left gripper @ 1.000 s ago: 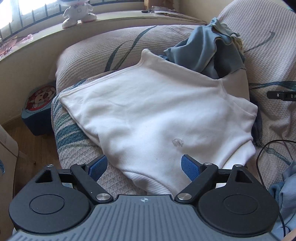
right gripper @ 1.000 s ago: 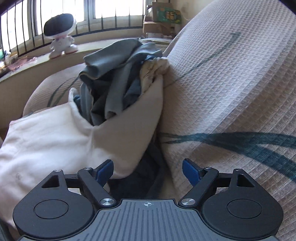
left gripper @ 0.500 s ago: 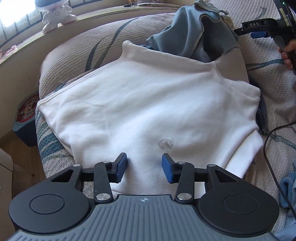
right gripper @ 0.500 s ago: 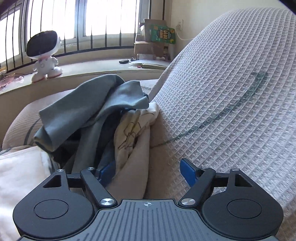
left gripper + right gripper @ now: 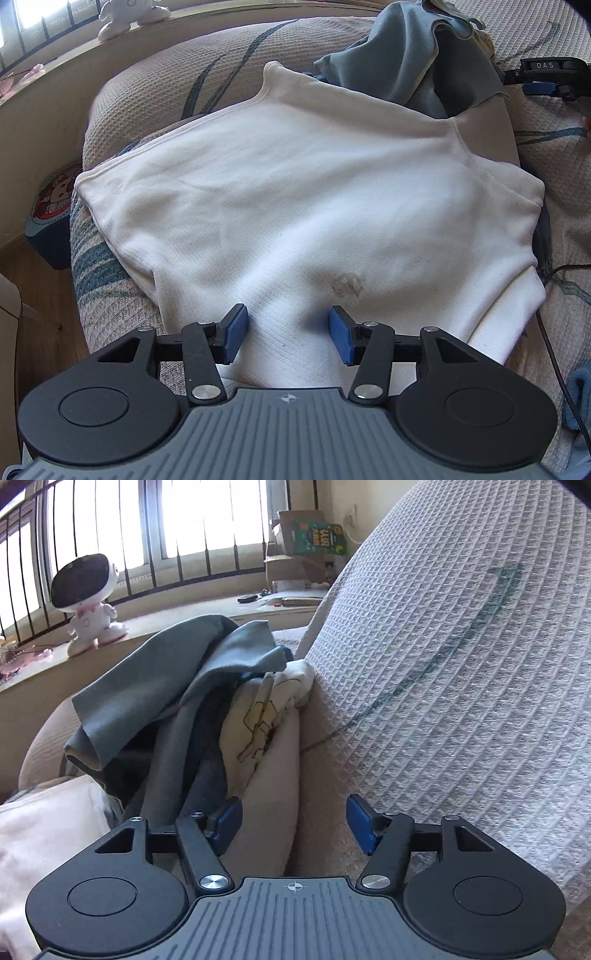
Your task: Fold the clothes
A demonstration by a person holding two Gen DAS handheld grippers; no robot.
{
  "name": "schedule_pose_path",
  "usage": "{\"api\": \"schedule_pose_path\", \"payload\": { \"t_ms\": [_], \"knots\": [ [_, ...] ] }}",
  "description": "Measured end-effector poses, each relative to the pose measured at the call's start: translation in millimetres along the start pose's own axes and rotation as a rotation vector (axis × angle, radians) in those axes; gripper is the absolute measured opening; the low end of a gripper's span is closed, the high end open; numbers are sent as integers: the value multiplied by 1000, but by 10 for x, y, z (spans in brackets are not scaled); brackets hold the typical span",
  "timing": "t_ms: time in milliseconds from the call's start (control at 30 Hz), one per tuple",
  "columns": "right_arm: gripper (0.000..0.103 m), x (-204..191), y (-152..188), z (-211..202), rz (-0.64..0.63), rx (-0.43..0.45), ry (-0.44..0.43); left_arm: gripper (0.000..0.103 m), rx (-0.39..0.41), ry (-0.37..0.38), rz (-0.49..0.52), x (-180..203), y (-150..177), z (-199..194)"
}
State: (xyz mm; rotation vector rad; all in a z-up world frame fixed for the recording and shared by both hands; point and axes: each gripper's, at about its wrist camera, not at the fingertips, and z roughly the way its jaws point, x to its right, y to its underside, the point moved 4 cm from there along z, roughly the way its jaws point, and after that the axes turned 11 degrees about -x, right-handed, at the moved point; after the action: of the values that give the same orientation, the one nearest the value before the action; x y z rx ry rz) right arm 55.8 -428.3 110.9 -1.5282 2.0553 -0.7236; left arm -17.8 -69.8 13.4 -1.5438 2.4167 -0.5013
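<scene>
Left wrist: white sweatshirt spread on sofa. Left tongs apart, opening over its hem, no grip. Right tongs closing round beige sleeve, unclamped. Next: pinch both, fold.

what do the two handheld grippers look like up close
The left gripper and the right gripper look alike: a ribbed grey body with a small crosshair mark, two round black discs at the sides, black linkage arms with silver pivot screws, and flat blue pads on the fingertips. Seen from the left wrist view, the right one bears white "DAS" lettering.
</scene>
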Motion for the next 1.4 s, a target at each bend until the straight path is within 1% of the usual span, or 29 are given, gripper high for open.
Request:
{"api": "schedule_pose_path", "payload": {
  "t_ms": [67,133,233,267,300,333,367,400,467,500,667,800,900,967,1000,1033,1067,1100,1133,1233,1300,1333,1400],
  "knots": [
    [64,-34,-15,83,14,-19,-23,53,-1,5,-9,-12,0,-1],
    [64,-57,-47,195,39,-36,-43,54,-2,9,-17,-22,0,0],
    [63,-117,-61,306,46,-48,-54,57,-4,15,-24,-17,-4,13],
    [61,-137,-60,332,45,-54,-56,58,-4,17,-25,-14,-5,19],
    [44,-142,-56,348,59,-65,-67,58,-4,16,-25,-12,-5,20],
    [36,-132,-44,355,82,-80,-83,58,-3,14,-24,-9,-3,22],
    [28,-112,-28,321,101,-75,-83,58,-2,13,-23,-7,0,19],
    [23,-92,-12,286,120,-69,-83,58,0,13,-23,-9,4,16],
    [16,-60,19,180,154,-47,-85,58,2,15,-24,-19,11,10],
    [14,-50,34,111,168,-31,-85,58,3,15,-23,-22,12,6],
    [12,-157,143,-342,199,54,-79,58,6,11,-19,-39,19,-27],
    [11,-114,122,-733,220,139,-76,58,9,18,-28,-73,3,-68],
    [11,-60,-68,-1002,217,217,-55,59,34,60,-35,-53,-41,-166],
    [11,-35,-263,-1183,184,282,-26,59,67,80,-23,-5,-99,-285],
    [11,-33,-355,-1249,176,301,-25,59,87,84,-14,26,-131,-353],
    [11,-32,-447,-1316,168,319,-23,61,106,77,-3,53,-162,-410],
    [11,-33,-539,-1381,160,337,-22,68,124,67,9,78,-194,-463],
    [11,-89,-629,-1411,141,335,-31,72,136,51,16,91,-210,-491],
    [12,-150,-658,-1423,110,313,-12,73,146,34,22,101,-223,-511],
    [13,-300,-589,-1242,36,235,122,73,130,24,11,51,-184,-475],
    [17,-320,-468,-1123,-8,208,200,73,115,16,-6,-19,-116,-467],
    [19,-301,-418,-1082,-9,183,210,73,112,7,-11,-59,-87,-477],
    [31,-265,-316,-1003,-12,131,229,73,107,-9,-21,-141,-34,-499]
  ]
}}
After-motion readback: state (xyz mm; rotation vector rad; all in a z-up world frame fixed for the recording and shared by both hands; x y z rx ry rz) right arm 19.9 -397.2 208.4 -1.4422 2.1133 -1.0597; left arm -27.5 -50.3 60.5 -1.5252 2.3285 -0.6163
